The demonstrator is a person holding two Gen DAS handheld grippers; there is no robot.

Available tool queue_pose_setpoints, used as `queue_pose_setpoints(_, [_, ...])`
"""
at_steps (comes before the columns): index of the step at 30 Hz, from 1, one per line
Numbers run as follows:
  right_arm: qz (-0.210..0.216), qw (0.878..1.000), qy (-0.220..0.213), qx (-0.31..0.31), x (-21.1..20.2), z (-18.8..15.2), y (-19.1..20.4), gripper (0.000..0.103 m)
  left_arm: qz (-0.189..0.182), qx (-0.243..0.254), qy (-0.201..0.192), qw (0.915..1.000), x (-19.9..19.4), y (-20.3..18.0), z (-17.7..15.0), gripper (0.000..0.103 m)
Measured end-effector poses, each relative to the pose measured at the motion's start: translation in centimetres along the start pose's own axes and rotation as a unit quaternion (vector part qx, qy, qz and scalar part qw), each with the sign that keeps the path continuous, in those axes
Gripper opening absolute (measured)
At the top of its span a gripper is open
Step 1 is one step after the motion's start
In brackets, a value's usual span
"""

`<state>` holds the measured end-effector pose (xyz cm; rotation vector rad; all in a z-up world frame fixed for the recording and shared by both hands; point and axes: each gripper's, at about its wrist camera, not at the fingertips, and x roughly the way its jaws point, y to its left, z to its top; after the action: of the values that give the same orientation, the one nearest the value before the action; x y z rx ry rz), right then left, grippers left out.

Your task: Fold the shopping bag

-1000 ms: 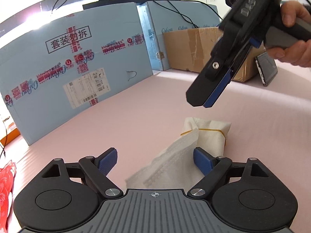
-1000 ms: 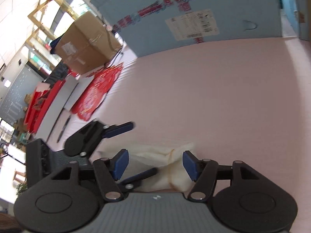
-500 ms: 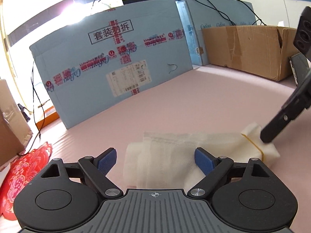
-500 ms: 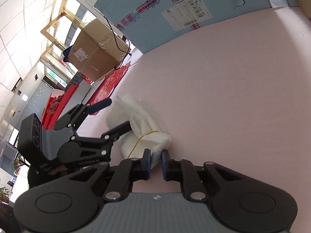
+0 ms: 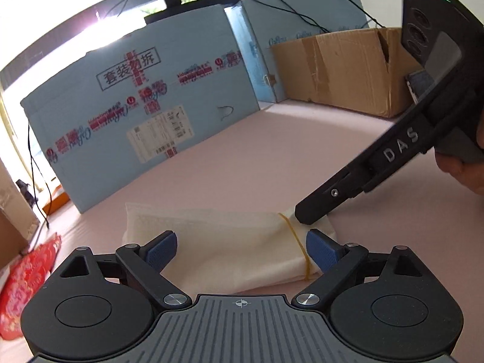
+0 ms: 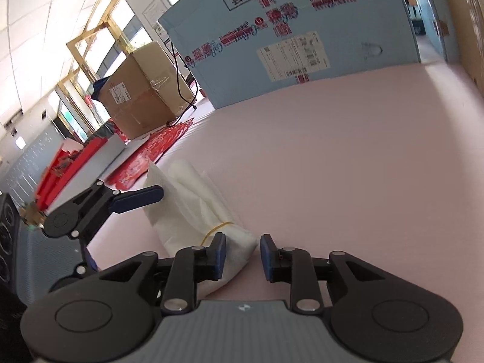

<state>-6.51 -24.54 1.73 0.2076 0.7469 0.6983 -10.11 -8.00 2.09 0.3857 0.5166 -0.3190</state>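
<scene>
The white shopping bag (image 5: 230,248) lies folded into a flat bundle on the pink table, bound near one end by a yellow rubber band (image 5: 298,242). My left gripper (image 5: 242,249) is open, its blue pads either side of the bundle, just above it. My right gripper (image 6: 243,254) is partly open at the banded end (image 6: 239,239) and holds nothing. In the left wrist view its tip (image 5: 308,214) rests by that end. The bag also shows in the right wrist view (image 6: 193,202).
A large light blue box (image 5: 145,103) stands at the back of the pink table (image 5: 272,157). A brown cardboard box (image 5: 341,69) stands at the back right. Red paper (image 5: 27,275) lies at the left edge. Another brown box (image 6: 142,90) stands beyond it.
My right gripper has opened from shut and drawn back a little at the banded end. My left gripper has stayed open over the bundle, which now lies flat.
</scene>
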Motion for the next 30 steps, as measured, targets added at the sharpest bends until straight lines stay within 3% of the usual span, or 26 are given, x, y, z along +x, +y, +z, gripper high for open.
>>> queue_pose_setpoints(3, [-0.032, 0.997, -0.009, -0.071, 0.2, -0.6, 1.4, 0.034, 0.021, 0.000, 0.009, 0.9997, 0.1, -0.1, 0.0, 0.097])
queue_pose_setpoints(6, [-0.035, 0.995, -0.013, -0.087, 0.1, -1.1, 1.7, 0.034, 0.093, 0.041, 0.021, 0.9945, 0.8, -0.8, 0.4, 0.098])
queue_pose_setpoints(10, [-0.034, 0.995, -0.014, -0.096, -0.1, -1.5, 2.0, 0.034, 0.123, 0.068, 0.019, 0.9899, 1.6, -0.6, 1.0, 0.101])
queue_pose_setpoints(14, [-0.028, 0.991, -0.012, -0.129, -0.1, -2.1, 2.8, 0.030, 0.106, -0.006, 0.019, 0.9942, 2.1, 3.0, 1.7, 0.101])
queue_pose_setpoints(17, [-0.035, 0.987, -0.015, -0.155, -0.2, -2.4, 3.6, 0.027, 0.033, -0.105, 0.012, 0.9938, 3.1, 6.9, 1.4, 0.101])
queue_pose_setpoints(18, [-0.037, 0.986, -0.015, -0.161, -0.2, -2.5, 3.8, 0.027, 0.031, -0.118, 0.010, 0.9925, 3.3, 7.6, 1.3, 0.101])
queue_pose_setpoints(21, [-0.048, 0.981, -0.018, -0.189, -0.4, -3.0, 4.6, 0.026, 0.059, -0.123, 0.015, 0.9905, 4.1, 9.1, 0.8, 0.101])
queue_pose_setpoints(25, [-0.059, 0.975, -0.020, -0.214, -0.5, -3.4, 5.2, 0.025, 0.071, -0.100, 0.022, 0.9923, 4.7, 9.5, -0.3, 0.101])
queue_pose_setpoints(28, [-0.065, 0.969, -0.021, -0.235, -0.4, -3.6, 5.7, 0.025, 0.057, -0.048, -0.026, 0.9969, 3.6, 7.7, 0.6, 0.101])
queue_pose_setpoints(30, [-0.084, 0.956, -0.026, -0.281, -0.2, -4.2, 6.7, 0.023, 0.038, -0.029, -0.052, 0.9975, 3.1, 6.8, 1.8, 0.101])
